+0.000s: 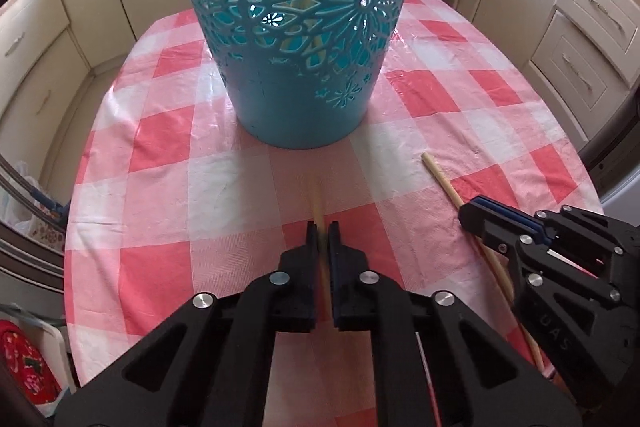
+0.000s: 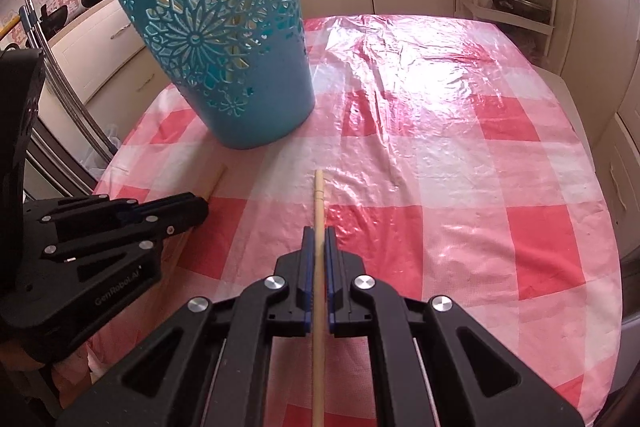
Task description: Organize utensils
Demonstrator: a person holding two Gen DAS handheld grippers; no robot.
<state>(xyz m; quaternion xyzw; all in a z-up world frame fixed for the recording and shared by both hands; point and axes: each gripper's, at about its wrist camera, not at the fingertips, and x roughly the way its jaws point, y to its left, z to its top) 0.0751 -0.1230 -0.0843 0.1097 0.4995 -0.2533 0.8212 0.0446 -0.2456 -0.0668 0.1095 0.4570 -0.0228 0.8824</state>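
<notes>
Here, two wooden chopsticks in play, one per tool. Left tool is closed on the left chopstick, jaws nipped tight around the shaft; that stick looks blurred in the left wrist view, its tip poking a short way forward toward the teal basket. Right tool is likewise clamped on the right chopstick, which runs straight out between the blue pads, tip over the cloth, well short of the basket.

Handling, as I judge it: sticks are light, stiff, thin and smooth, so liable to pivot or slide in a narrow pinch. Hold near mid-shaft seems safest; a grip near one end would let the long part swing. The basket is cut-out plastic, probably light, could tip if knocked at the rim.

Surface: table under a pink-and-white checked plastic cloth, glossy, wrinkled, strong glare at the far side. Room: kitchen, cream cabinets all round, pans on a counter at left in the right wrist view
</notes>
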